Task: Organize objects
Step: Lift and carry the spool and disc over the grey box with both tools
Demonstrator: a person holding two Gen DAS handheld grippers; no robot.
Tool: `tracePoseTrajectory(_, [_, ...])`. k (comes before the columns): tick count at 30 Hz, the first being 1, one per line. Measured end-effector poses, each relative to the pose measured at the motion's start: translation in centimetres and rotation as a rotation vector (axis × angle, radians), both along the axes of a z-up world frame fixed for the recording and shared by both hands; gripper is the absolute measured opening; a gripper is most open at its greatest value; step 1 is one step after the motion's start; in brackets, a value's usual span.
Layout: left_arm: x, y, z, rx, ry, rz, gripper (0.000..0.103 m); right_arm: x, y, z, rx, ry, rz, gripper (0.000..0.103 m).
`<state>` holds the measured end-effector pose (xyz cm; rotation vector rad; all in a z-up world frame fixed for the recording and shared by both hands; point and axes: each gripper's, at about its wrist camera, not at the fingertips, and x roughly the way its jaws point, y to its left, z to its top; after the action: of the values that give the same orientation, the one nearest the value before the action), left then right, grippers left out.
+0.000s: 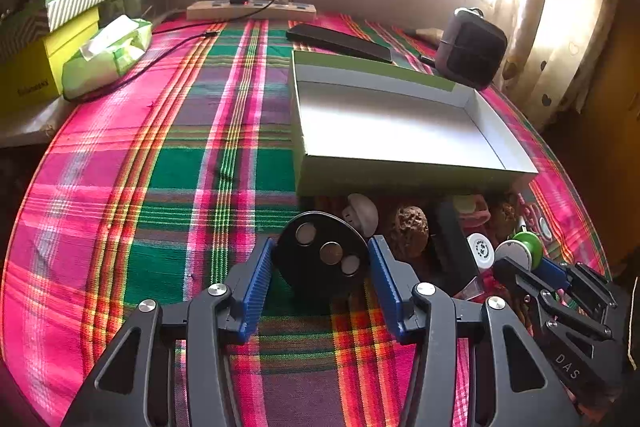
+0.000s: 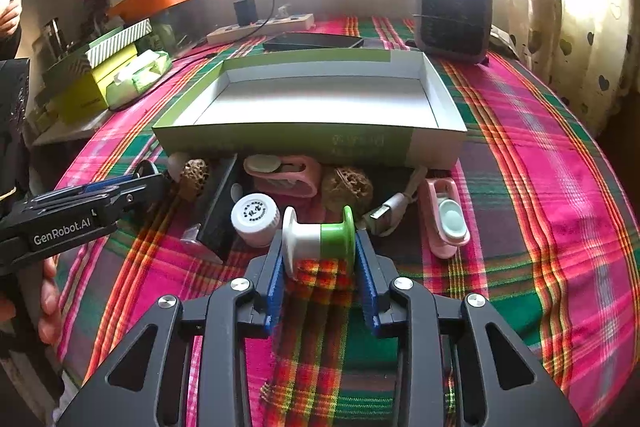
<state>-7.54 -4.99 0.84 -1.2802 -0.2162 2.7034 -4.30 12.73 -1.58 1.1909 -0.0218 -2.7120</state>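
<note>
At the lower centre of the left wrist view, the left claw (image 1: 320, 263) pinched a black disc (image 1: 322, 253) with three round metal inserts, its blue pads against the disc's rim. In the right wrist view the right claw (image 2: 319, 251) gripped a white and green spool (image 2: 318, 237) by its two flanges at lower centre. Behind both, mid-frame, an open box (image 2: 444, 99) stood on the plaid-covered tabletop (image 2: 540, 207), with a white jar (image 2: 255, 214), a pink clip (image 2: 446, 217) and other small things along its near wall
</note>
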Motion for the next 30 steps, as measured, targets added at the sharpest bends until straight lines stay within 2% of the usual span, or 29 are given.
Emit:
tracePoseTrajectory(16, [-0.2,0.4,2.8,-0.005,0.055,-0.033,0.047,-0.7,-0.3,2.2,-0.003,0.05,0.046,0.034])
tracePoseTrajectory(22, [-1.7,0.5,4.0,-0.002,0.081,-0.04,0.047,-2.4,-0.4,3.5,-0.008,0.066,0.068,0.034])
tracePoseTrajectory(30, [-4.4,0.9,4.4,-0.002,0.075,-0.067,0.047,-5.6,-0.9,4.2,-0.012,0.06,0.085,0.034])
